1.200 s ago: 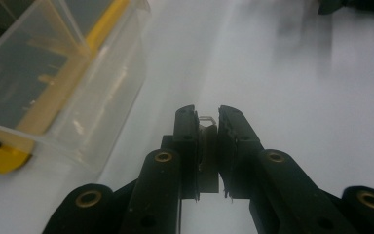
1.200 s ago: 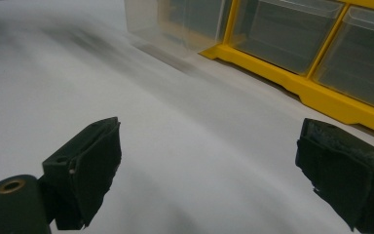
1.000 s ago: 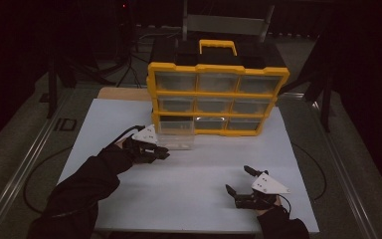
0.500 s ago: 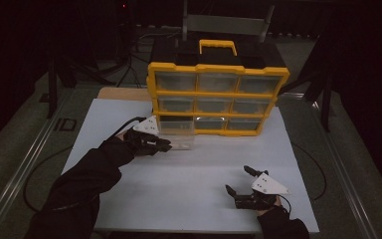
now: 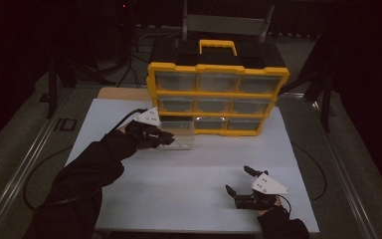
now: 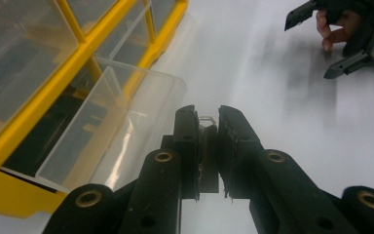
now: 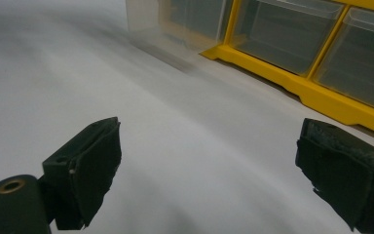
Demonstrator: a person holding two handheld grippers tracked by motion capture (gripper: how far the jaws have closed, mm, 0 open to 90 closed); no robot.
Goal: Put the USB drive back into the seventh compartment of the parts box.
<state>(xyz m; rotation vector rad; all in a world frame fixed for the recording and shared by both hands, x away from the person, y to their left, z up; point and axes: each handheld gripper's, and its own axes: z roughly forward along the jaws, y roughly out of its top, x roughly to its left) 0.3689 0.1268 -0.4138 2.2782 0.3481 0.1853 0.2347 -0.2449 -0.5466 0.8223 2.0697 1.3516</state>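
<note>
Claws at work on a parts cabinet: the left claw (image 6: 208,146) is pinched narrow on a small metal piece (image 6: 207,119), seemingly a clip or hook lifted from the drawer, with only its tip peeking above the pads. It hangs just beside the clear plastic drawer (image 5: 178,135), which stands pulled out of the bottom-left slot of the yellow cabinet (image 5: 218,97) and rests on the white table (image 5: 189,184). The drawer is likely left open so that the claw can reach down into it from the front; what else lies in it cannot be made out through the plastic. Across the table, well apart from the cabinet, the right claw (image 5: 239,185) sits low over the white surface with its jaws spread wide and nothing between them, apparently parked out of the way while the other hand does the picking. The cabinet's other eight drawers are pushed in flush, and its handle (image 5: 218,46) stands up at the top.
</note>
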